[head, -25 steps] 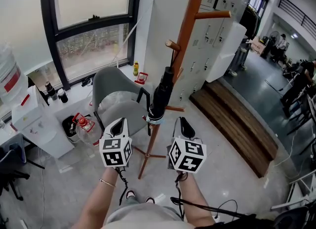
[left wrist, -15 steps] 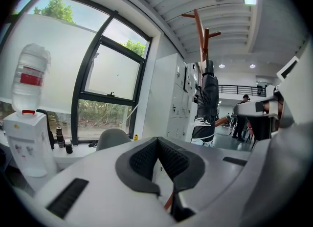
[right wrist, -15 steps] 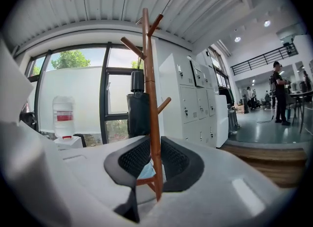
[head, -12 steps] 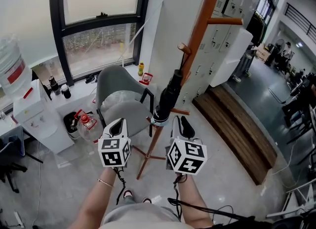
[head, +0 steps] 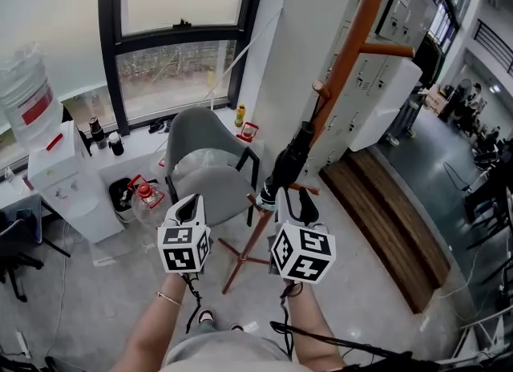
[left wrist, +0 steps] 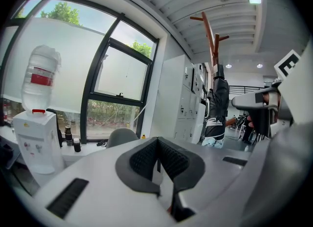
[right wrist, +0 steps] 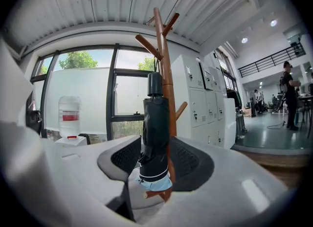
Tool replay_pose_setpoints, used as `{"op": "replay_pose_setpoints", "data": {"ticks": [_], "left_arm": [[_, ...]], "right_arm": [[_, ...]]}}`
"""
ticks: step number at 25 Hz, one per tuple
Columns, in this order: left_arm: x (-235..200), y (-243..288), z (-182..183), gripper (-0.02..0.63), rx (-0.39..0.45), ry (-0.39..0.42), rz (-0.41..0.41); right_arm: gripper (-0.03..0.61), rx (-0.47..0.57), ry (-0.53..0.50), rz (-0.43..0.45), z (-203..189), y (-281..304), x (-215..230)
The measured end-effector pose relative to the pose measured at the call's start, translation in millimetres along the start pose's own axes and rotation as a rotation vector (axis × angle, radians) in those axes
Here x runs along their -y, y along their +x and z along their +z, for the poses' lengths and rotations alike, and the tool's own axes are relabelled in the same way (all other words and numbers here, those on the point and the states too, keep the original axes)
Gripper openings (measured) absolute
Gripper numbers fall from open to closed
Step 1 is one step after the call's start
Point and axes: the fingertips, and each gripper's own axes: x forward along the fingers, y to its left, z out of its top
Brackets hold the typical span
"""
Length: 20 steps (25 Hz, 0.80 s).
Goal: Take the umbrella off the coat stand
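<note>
Not off yet: folded umbrella [head: 287, 162] hanging from a peg of the coat stand [head: 353, 50]. Opening right gripper [head: 298, 202] jaws, umbrella lined up between, pads not touching. Left gripper [head: 190, 206] pinched together, empty. Left to do: clamp, lift clear.

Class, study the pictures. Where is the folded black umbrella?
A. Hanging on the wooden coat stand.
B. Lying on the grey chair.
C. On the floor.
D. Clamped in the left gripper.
A: the umbrella hangs upright below a peg, close against the pole of the coat stand.
</note>
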Motion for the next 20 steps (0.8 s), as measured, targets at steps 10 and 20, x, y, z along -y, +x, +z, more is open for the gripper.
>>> {"op": "replay_pose_setpoints", "data": {"ticks": [10,20], "left_arm": [[-23.6,-4.6,-3.8,0.005,-0.012,0.000,0.042],[-38.8,3.4,-4.0,0.005,-0.025,0.015,0.047]], "right_arm": [[0.250,-0.015,0.001,-0.026,-1.8,17.5,-0.4],[0.296,-0.053,-0.055,-0.079,-7.2,38.4,-2.7]]}}
